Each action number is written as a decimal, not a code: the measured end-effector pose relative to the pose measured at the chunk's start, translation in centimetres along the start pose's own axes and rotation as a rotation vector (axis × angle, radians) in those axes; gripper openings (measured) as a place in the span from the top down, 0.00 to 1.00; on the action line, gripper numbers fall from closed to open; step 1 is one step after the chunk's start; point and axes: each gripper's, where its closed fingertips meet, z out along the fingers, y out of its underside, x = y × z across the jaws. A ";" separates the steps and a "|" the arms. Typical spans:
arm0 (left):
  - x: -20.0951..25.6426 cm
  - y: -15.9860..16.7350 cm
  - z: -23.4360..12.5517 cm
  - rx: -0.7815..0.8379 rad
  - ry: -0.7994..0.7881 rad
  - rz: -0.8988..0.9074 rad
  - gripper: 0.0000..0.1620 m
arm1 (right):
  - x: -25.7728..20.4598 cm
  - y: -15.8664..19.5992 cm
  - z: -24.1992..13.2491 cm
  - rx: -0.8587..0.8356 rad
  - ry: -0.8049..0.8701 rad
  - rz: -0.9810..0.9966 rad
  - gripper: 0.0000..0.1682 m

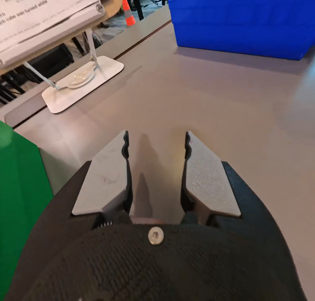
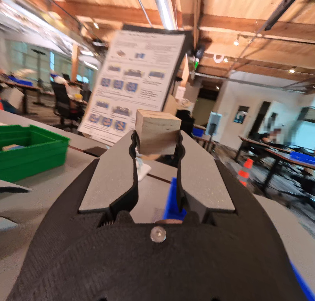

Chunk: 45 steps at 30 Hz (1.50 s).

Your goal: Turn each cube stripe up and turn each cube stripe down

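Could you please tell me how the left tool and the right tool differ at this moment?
The left tool is open and empty; the right tool is shut on a wooden cube. The left tool points down at the grey table; the right tool is raised, with the cube held in the air. Both have grey fingers on black bodies.

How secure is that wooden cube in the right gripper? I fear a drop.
The wooden cube looks rigid and probably light. The right gripper pinches only its lower sides at the fingertips, so it might pivot or slip.
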 end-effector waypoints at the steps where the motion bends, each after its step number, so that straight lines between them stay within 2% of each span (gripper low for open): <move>1: -0.1 0.1 0.0 -0.008 0.011 -0.027 0.60 | 1.7 0.7 0.0 -0.069 0.018 -0.018 0.73; 5: 0.1 0.7 0.2 -0.044 0.055 -0.069 0.59 | 6.9 6.9 -1.7 -0.490 0.020 -0.001 0.73; 10: 0.4 0.8 0.3 -0.056 0.056 -0.033 0.60 | 9.3 15.2 -4.5 -0.916 -0.072 0.031 0.72; 13: 0.8 1.0 0.4 -0.070 0.049 0.009 0.60 | 10.8 19.3 -5.5 -1.150 -0.088 -0.037 0.72; 16: 0.9 1.0 0.4 -0.072 0.038 0.033 0.60 | 11.2 22.5 -5.8 -1.311 -0.130 -0.044 0.72; 21: 0.7 0.9 0.3 -0.061 0.048 0.001 0.60 | 11.8 26.4 -6.0 -1.455 -0.126 -0.034 0.72; 24: 0.4 0.8 0.2 -0.051 0.058 -0.037 0.60 | 11.3 27.5 -6.3 -1.475 -0.148 0.003 0.72; 28: 0.3 0.8 0.2 -0.052 0.067 -0.053 0.61 | 11.6 26.8 -6.1 -1.448 -0.130 -0.009 0.72; 31: 0.4 0.9 0.2 -0.057 0.066 -0.045 0.61 | 11.9 24.5 -5.3 -1.386 -0.098 -0.027 0.67; 34: 0.4 0.9 0.2 -0.056 0.063 -0.042 0.61 | 11.5 20.5 -3.8 -1.281 -0.053 -0.074 0.58; 37: 0.3 0.8 0.2 -0.050 0.060 -0.048 0.61 | 6.6 15.2 -1.1 -1.075 -0.149 -0.071 0.59; 40: 0.2 0.9 0.2 -0.052 0.060 -0.060 0.61 | -1.9 10.6 0.8 -0.873 -0.363 0.000 0.62; 42: 0.1 0.9 0.1 -0.051 0.057 -0.065 0.61 | -7.4 9.4 1.3 -0.793 -0.492 0.042 0.63; 45: 0.0 0.8 0.0 -0.044 0.054 -0.073 0.61 | -13.9 10.7 2.1 -0.717 -0.603 0.044 0.59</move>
